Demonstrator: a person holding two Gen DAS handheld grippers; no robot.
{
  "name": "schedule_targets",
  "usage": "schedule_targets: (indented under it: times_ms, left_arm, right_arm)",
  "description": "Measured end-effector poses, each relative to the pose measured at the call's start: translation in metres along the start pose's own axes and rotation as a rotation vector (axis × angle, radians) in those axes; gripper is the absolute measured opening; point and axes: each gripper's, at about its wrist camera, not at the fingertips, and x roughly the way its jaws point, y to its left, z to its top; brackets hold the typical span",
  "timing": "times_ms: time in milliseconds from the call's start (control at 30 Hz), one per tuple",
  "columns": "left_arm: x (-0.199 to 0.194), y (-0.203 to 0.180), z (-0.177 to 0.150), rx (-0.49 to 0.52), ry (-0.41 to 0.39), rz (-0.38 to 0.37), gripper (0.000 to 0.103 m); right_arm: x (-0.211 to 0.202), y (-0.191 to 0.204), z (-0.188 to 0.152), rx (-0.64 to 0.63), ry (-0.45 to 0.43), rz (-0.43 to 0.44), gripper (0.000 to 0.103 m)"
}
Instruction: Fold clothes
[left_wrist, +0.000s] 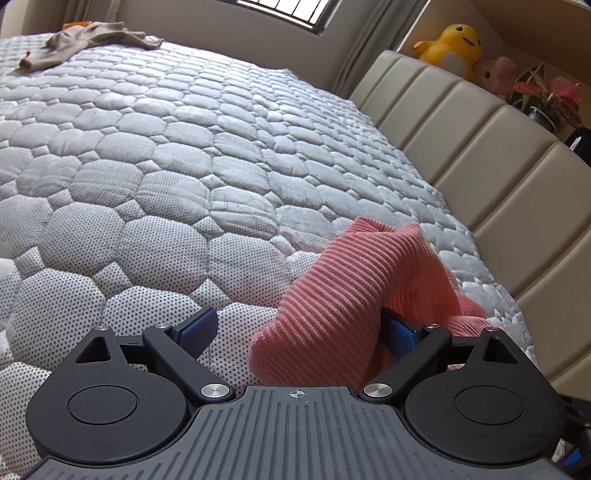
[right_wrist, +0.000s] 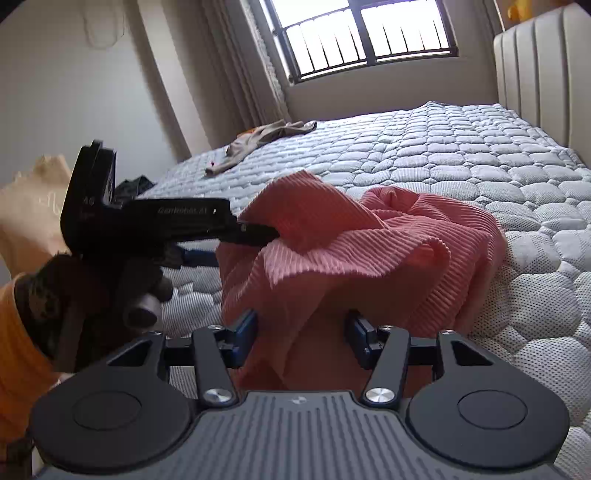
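Note:
A pink ribbed garment (left_wrist: 354, 295) (right_wrist: 369, 251) lies bunched on the quilted grey mattress (left_wrist: 147, 147) (right_wrist: 461, 158). In the left wrist view my left gripper (left_wrist: 297, 330) stands wide open; a fold of the garment drapes over its right finger (left_wrist: 400, 332), and the left finger is bare. In the right wrist view the left gripper (right_wrist: 229, 245) comes in from the left, turned on its side, with one finger tucked under the cloth. My right gripper (right_wrist: 301, 336) is open with pink cloth hanging loosely between its blue fingers.
A beige garment (left_wrist: 85, 44) (right_wrist: 258, 140) lies at the bed's far side. A padded beige headboard (left_wrist: 480, 155) (right_wrist: 535, 74) runs along the right, with plush toys (left_wrist: 450, 44) and a plant (left_wrist: 546, 96) behind it. A gloved hand (right_wrist: 110, 288) with an orange sleeve holds the left gripper.

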Motion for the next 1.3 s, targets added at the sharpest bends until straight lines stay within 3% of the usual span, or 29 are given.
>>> schedule_targets:
  times_ms: [67, 200, 300, 533, 633, 700, 767, 800, 867, 933, 1033, 1133, 1300]
  left_arm:
    - [-0.002, 0.001, 0.000, -0.008, 0.001, -0.002, 0.096]
    - [-0.015, 0.001, 0.005, -0.013, -0.027, -0.044, 0.096]
    - [-0.025, 0.000, 0.011, -0.022, -0.069, -0.095, 0.097]
    - [0.003, -0.026, 0.008, 0.030, -0.027, -0.112, 0.099]
    - [0.019, -0.039, 0.006, 0.061, -0.001, -0.097, 0.099]
    - [0.031, -0.043, 0.008, 0.063, 0.016, -0.059, 0.099]
    - [0.042, -0.043, 0.011, 0.055, 0.034, -0.015, 0.099]
    - [0.047, -0.041, 0.011, 0.046, 0.040, -0.010, 0.099]
    - [0.052, -0.037, 0.012, 0.031, 0.042, -0.009, 0.100]
    - [0.057, -0.033, 0.012, 0.016, 0.042, -0.008, 0.100]
    - [0.062, -0.032, 0.014, -0.006, 0.040, -0.014, 0.100]
    - [0.062, -0.033, 0.015, -0.020, 0.039, -0.019, 0.099]
    - [0.027, -0.032, 0.014, -0.065, 0.023, -0.054, 0.099]
  right_arm:
    - [0.000, 0.002, 0.011, -0.034, -0.076, 0.026, 0.001]
    - [-0.019, 0.001, 0.045, -0.135, -0.205, -0.073, 0.001]
    - [-0.023, -0.019, 0.066, -0.185, -0.245, -0.215, 0.001]
    - [0.038, -0.082, 0.074, -0.232, -0.145, -0.416, 0.002]
    - [0.056, -0.110, 0.073, -0.149, -0.032, -0.370, 0.002]
    - [0.041, -0.107, 0.071, -0.178, -0.064, -0.384, 0.009]
    - [0.027, -0.104, 0.068, -0.207, -0.096, -0.397, 0.034]
    - [0.019, -0.103, 0.067, -0.222, -0.112, -0.404, 0.043]
    - [-0.003, -0.087, 0.064, -0.315, -0.172, -0.383, 0.071]
    - [-0.022, -0.058, 0.058, -0.459, -0.203, -0.305, 0.082]
    - [-0.009, -0.025, 0.042, -0.623, -0.121, -0.220, 0.084]
    - [0.023, -0.008, 0.022, -0.717, -0.035, -0.210, 0.083]
    - [0.059, -0.031, 0.029, -0.563, 0.048, -0.199, 0.083]
